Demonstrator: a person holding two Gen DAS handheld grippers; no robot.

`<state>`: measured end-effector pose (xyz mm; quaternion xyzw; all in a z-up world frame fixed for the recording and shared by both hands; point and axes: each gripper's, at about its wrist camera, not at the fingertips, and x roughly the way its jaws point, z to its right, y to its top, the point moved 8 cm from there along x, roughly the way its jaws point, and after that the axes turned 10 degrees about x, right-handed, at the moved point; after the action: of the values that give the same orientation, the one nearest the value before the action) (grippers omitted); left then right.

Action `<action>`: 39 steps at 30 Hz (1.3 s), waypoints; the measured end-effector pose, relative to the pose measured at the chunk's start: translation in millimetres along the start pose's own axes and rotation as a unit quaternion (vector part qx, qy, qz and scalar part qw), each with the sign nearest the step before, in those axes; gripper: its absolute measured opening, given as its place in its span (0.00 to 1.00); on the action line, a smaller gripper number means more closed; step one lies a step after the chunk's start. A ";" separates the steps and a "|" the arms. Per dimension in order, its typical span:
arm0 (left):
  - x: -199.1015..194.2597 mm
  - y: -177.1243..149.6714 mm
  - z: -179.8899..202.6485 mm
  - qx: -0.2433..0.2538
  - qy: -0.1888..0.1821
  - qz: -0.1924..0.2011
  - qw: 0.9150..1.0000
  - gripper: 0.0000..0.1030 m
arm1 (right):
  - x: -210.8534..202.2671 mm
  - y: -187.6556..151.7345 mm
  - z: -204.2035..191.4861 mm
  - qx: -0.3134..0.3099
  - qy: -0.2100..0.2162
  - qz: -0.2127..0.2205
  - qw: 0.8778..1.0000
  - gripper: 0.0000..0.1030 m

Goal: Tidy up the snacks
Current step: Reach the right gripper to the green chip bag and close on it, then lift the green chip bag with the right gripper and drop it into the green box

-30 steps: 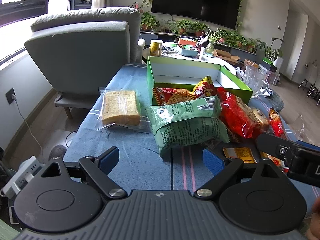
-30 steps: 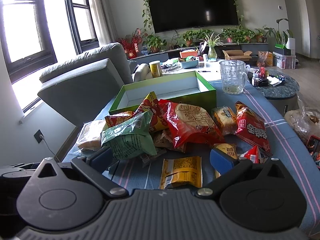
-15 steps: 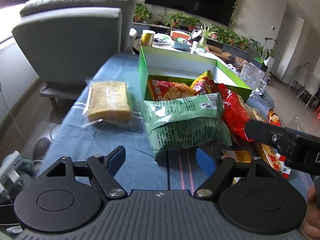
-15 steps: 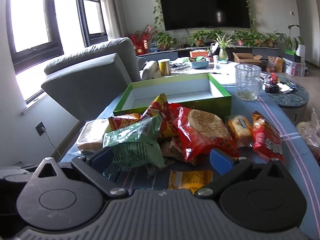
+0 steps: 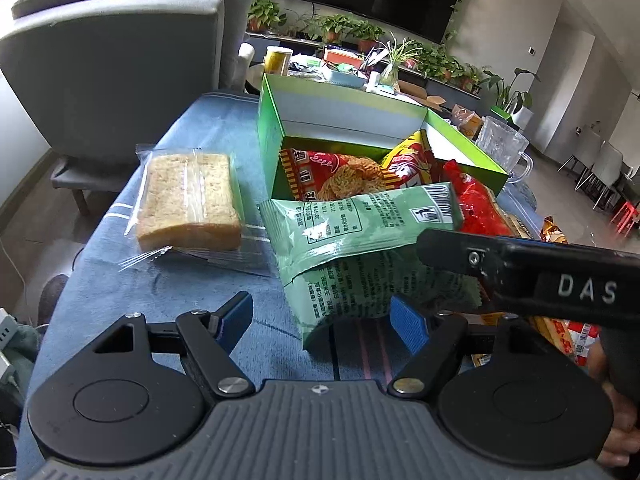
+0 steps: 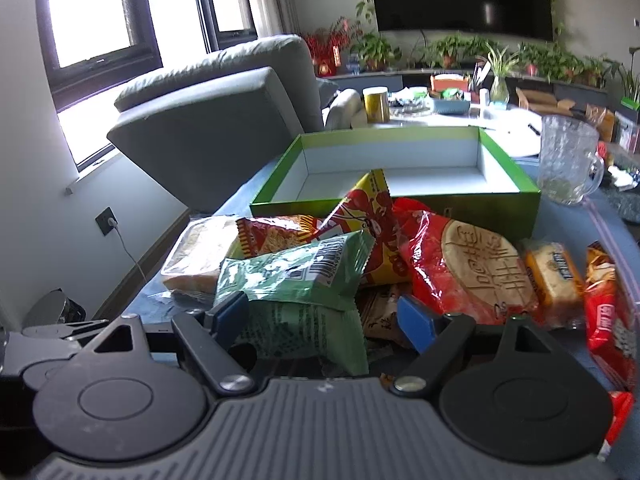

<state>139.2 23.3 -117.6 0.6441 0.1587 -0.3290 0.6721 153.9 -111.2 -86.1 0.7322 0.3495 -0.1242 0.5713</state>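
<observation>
Both tools are closing in on the same target here, the green snack bag (image 5: 372, 256), which lies on the blue tabletop (image 5: 168, 292) at the near edge of the pile, just in front of the green box (image 5: 269, 120). The left tool (image 5: 322, 322) has just been narrowing its jaws; they sit partly open with the bag's near end between the blue pads, though I can't see either pad pressing on it yet. The right tool (image 6: 322, 316) also straddles that bag, jaws apart, pads just beside the crinkled foil and nothing gripped. So the step in hand looks like picking up the first packet, with the box all but empty inside, apart from a yellow-and-red packet (image 6: 370, 216) leaning over its front wall. Next, I'd say, one tool has to pinch the bag firmly, lift it clear of the heap and carry it over the box wall. The count: one green bag, one clear-wrapped cake slab (image 5: 188, 200) lying apart on the left, one noodle packet (image 5: 336, 174), one big red rice-cracker bag (image 6: 468, 264), one small bun (image 6: 554, 276), one red packet at far right (image 6: 608, 312), one glass mug (image 6: 568, 160) beside the box.
</observation>
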 end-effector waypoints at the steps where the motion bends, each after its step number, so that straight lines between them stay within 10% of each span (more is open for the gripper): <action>1: 3.5 -0.8 -0.6 -0.002 -0.002 -0.003 1.000 0.66 | 2.5 0.6 1.1 0.002 0.000 -0.004 1.000 0.82; 9: 18.8 -4.4 -0.6 -0.021 -0.045 -0.014 0.999 0.41 | 17.2 1.2 -3.6 0.001 0.017 -0.039 0.999 0.82; 30: -40.7 96.4 29.4 0.088 0.002 0.128 0.988 0.40 | -15.7 70.1 -10.6 0.012 0.054 0.038 0.998 0.82; 39: -9.3 130.1 23.7 0.094 0.009 0.120 0.988 0.40 | 12.5 115.1 2.5 0.029 0.082 0.040 0.995 0.82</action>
<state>211.5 -3.5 -9.8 0.7215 0.0547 -0.2533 0.6421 238.8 -120.8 -7.9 0.7694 0.3619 -0.0512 0.5239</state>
